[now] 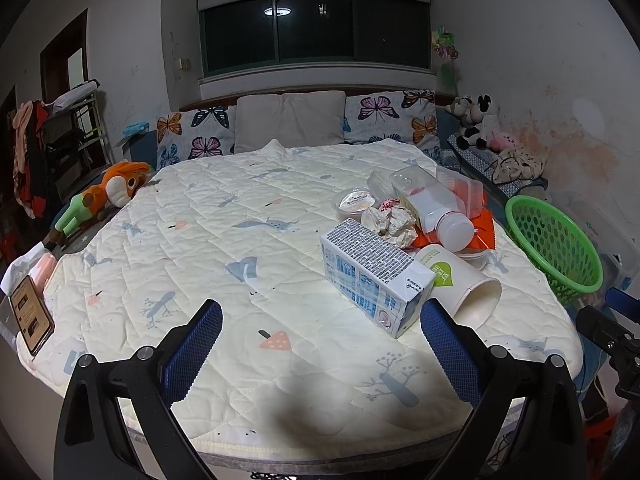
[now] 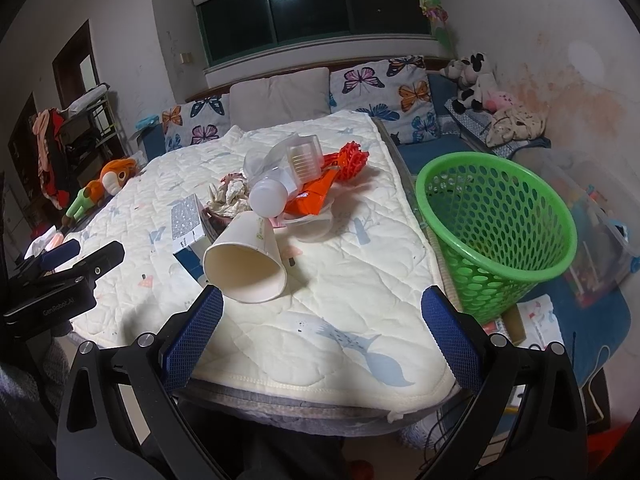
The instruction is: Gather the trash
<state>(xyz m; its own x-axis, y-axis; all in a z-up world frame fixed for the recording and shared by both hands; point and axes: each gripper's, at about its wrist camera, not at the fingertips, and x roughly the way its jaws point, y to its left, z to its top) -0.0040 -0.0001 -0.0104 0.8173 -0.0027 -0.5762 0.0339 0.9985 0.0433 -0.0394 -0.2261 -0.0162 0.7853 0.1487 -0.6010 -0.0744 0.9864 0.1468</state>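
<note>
Trash sits piled right of centre on the quilted cream bedcover [image 1: 240, 240]: boxy printed carton [image 1: 374, 276], tipped paper cup [image 2: 244, 256], crumpled paper [image 1: 390, 222], clear bottle [image 1: 436, 208]. Green perforated basket [image 2: 496, 232] stands at right. Left gripper [image 1: 320, 340] and right gripper [image 2: 322, 328] hover low in frame, jaws spread wide, empty.

In the right wrist view the paper cup [image 2: 245, 258] covered the near end of the milk carton [image 2: 188, 226], and the bottle [image 2: 276, 188] hid much of the crumpled paper [image 2: 231, 199]. In the left wrist view the picture's right edge cut off the right gripper [image 1: 612, 328]. The green basket [image 1: 554, 246] stood partly behind the bed [image 1: 280, 208] edge. The carton's print was too small to read.
</note>
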